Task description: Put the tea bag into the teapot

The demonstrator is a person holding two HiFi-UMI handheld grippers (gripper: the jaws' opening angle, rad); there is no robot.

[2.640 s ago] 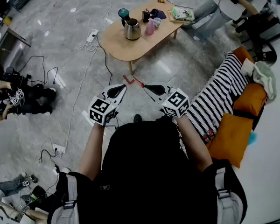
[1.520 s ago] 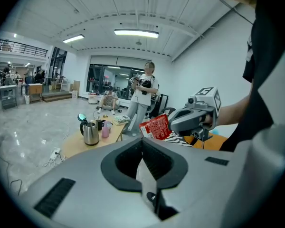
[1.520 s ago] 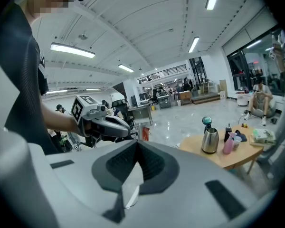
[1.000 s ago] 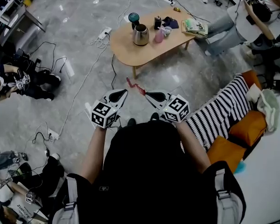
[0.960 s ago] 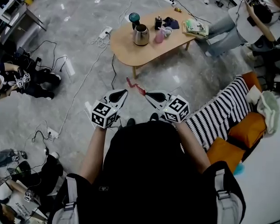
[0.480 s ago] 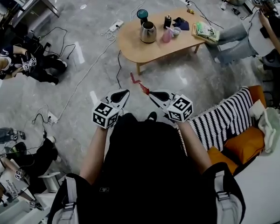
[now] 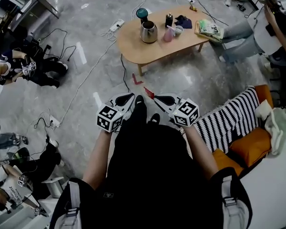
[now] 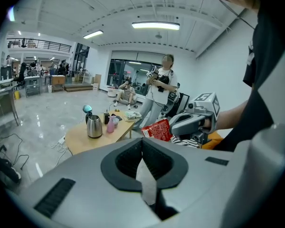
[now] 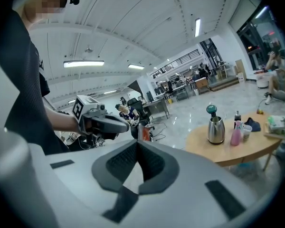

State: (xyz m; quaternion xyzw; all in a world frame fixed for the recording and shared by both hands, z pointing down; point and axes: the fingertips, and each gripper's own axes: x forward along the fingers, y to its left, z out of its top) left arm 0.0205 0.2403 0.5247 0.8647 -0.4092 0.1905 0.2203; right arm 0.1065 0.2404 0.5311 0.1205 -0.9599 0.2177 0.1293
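We find the fingers of the right gripper [image 7: 151,96] clamped on the red tea bag [image 8: 156,129]; those of the left gripper [image 7: 130,97] are closed and seem empty. The teapot [image 7: 148,31] stands on the table [image 7: 136,51], well apart from both; we advise walking up before any release.

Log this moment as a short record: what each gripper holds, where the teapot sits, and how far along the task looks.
left gripper: jaws together, nothing visible between them
right gripper: shut on red packet
steel teapot: upright on the wooden table, beside a pink bottle
person: on the floor, short of the table
task: packet not yet at the teapot
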